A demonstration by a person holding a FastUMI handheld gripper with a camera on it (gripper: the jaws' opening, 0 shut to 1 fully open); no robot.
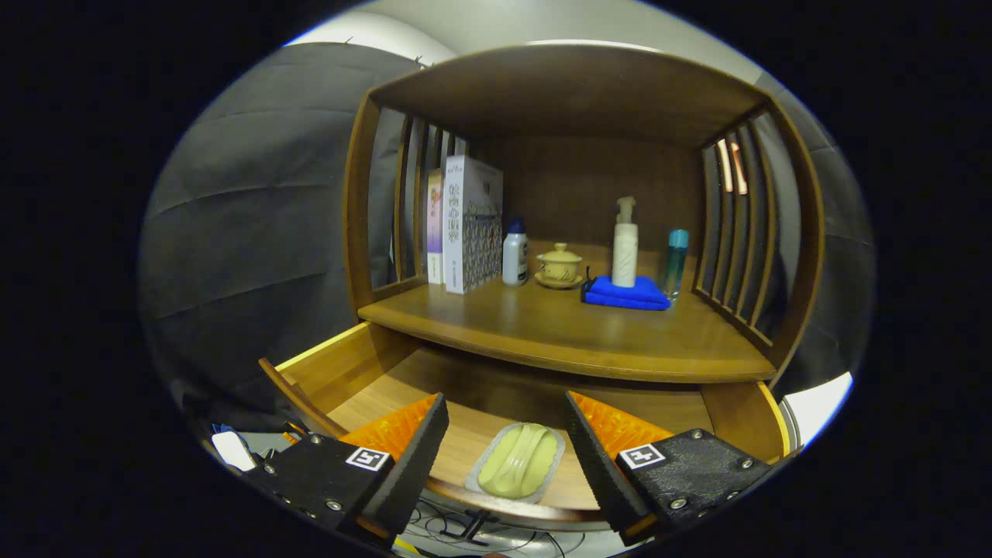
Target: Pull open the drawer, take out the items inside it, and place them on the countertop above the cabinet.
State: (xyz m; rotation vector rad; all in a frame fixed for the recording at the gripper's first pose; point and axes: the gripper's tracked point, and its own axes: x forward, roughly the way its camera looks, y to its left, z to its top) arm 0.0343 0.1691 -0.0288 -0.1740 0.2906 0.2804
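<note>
Drawer: the drawer [364, 372] is already pulled open below the tabletop [558, 333] of the cabinet.
Thing inside: one item [518, 461] is seen lying flat on the drawer floor, near the front edge.
Its look: it is a pale yellow-green, long and rounded shape, sealed in a clear packet with a light rim. What it is cannot be told.
Tongs: the tongs [508, 434] are spread wide apart and nothing is held. The packet lies between the two fingers, just ahead of them.
Done: the pulling open seems finished.
Left: the packet is not yet picked up, and it must be lifted and put on the tabletop.
Tabletop: books [465, 225], a white bottle [514, 254], a lidded cup [559, 266], a pump bottle [625, 244] on a blue cloth [628, 295], and a teal bottle [676, 262] are kept at the far side. The near part is bare.
</note>
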